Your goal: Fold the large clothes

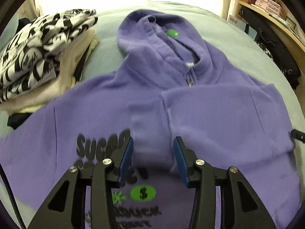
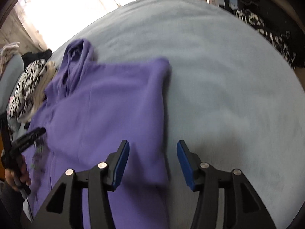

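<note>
Both tongs released, L (image 1: 153, 145) astride the folded-in sleeve cuff (image 1: 150, 133) on the hoodie (image 1: 219, 110) lying flat on the bed (image 2: 219, 76), R (image 2: 152, 152) over its edge—I shd pinch low & fold across w/o dragging.

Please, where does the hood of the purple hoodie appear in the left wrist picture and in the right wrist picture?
Left wrist view: the hood lies at the top centre, opening upward, with a green label inside.
Right wrist view: the hood is small, at the upper left, at the far end of the purple hoodie.
Shared landmark: the black-and-white patterned folded stack, left of the hood in both.
</note>
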Tool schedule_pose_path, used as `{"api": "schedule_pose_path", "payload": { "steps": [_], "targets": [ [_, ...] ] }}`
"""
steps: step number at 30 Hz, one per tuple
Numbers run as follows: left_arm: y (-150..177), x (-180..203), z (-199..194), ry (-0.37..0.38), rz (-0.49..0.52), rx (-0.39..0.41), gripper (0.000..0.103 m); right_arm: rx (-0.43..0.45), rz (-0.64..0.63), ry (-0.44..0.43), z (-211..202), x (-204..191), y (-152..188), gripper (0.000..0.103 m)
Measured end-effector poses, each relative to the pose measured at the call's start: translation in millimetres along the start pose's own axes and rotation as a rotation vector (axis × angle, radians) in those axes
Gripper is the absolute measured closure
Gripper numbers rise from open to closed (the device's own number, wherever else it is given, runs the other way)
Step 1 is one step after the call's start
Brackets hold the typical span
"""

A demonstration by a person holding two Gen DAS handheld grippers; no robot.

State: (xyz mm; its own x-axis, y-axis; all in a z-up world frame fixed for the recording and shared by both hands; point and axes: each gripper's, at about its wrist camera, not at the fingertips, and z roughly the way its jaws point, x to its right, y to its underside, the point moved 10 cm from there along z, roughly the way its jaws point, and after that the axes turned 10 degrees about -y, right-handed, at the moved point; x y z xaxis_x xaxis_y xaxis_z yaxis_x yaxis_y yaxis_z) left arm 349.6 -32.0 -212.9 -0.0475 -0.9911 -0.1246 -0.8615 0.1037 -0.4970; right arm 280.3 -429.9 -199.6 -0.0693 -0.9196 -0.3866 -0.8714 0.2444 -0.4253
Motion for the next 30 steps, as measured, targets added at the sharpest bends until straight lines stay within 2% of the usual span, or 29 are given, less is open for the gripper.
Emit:
{"api": "schedule_pose_path", "payload": {
  "steps": [2, 3, 4, 6, 9, 11, 14, 15, 17, 19, 22, 25, 27, 30],
  "targets": [
    [4, 0, 5, -0.015, 0.008, -0.002, 0.061, -0.014, -0.010, 0.004, 8, 1, 8, 0.054],
    [4, 1, 5, -0.023, 0.003, 0.001, 0.061, -0.007, -0.022, 0.010, 10, 0, 9, 0.065],
    [5, 1, 4, -0.029, -0.003, 0.000, 0.061, -0.003, -0.027, -0.005, 11, -1, 10, 0.082],
    [3, 0, 2, -0.051, -0.005, 0.003, 0.064, 0.035, -0.015, 0.022, 1, 2, 9, 0.084],
    [14, -2, 9, -0.087, 0.017, -0.012, 0.064, 0.016, -0.019, 0.070, 11, 8, 17, 0.083],
    [14, -6, 7, -0.084, 0.013, 0.004, 0.064, 0.005, -0.050, 0.120, 12, 7, 17, 0.078],
    [13, -10, -4, -0.077, -0.005, 0.004, 0.064, 0.043, -0.076, 0.210, -9, -7, 8, 0.074],
    [10, -10, -12, -0.051, -0.018, 0.019, 0.064, 0.069, -0.096, 0.224, -17, -16, 4, 0.074],
    [5, -4, -25, -0.003, -0.029, 0.066, 0.064, 0.094, -0.134, 0.211, -25, -34, 0, 0.070],
    [-1, 7, -36, 0.045, -0.027, 0.107, 0.064, 0.082, -0.158, 0.164, -20, -60, -4, 0.065],
    [-5, 28, -35, 0.094, -0.040, 0.069, 0.064, 0.049, -0.171, 0.051, 3, -96, -10, 0.065],
    [-8, 47, -26, 0.133, -0.086, 0.025, 0.064, 0.037, -0.203, 0.018, 36, -123, -18, 0.065],
    [-13, 58, -16, 0.131, -0.100, 0.021, 0.064, 0.021, -0.205, -0.022, 62, -136, -24, 0.065],
    [-18, 61, 4, 0.058, -0.087, 0.024, 0.064, 0.021, -0.201, -0.006, 84, -135, -35, 0.065]
  ]
}}
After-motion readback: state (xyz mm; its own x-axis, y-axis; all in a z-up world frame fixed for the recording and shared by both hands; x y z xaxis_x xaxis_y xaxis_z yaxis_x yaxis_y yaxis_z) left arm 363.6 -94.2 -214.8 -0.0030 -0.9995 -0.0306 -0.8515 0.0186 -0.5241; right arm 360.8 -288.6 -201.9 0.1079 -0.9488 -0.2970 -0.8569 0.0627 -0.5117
